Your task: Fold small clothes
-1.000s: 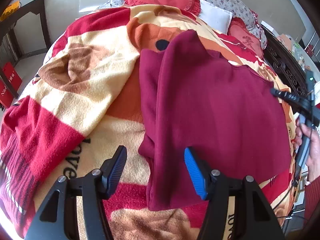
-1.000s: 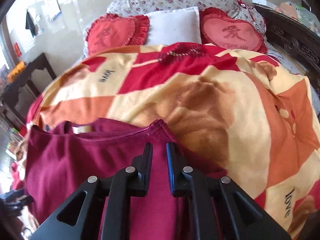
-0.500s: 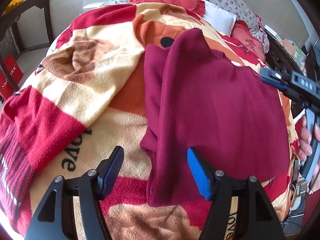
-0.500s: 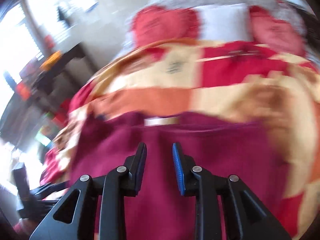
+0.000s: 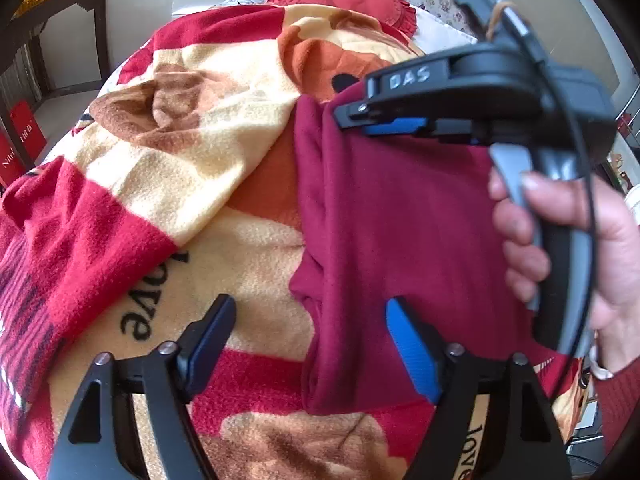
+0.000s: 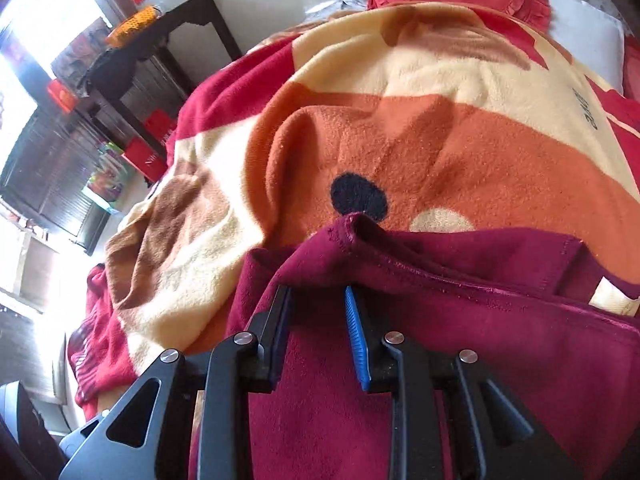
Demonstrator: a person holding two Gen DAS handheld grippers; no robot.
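A: Bed and a bright fleece blanket (image 5: 224,168) filled both views, with heart pillows at 12 o'clock. Where was the maroon garment (image 5: 400,220)?

B: Flat on the blanket, partly folded, its long axis running from 6 to 12 o'clock in the left view.

A: And the 2 grippers?

B: The left gripper (image 5: 308,340) was opening, jaws straddling the garment's near left edge without pressing it. The right gripper (image 6: 318,332) stood slightly parted over the far end, nothing clamped between its pads as far as I could tell.

A: Which was nearer the next fold?

B: Probably the right one, since the top edge lay just ahead at 12 o'clock.
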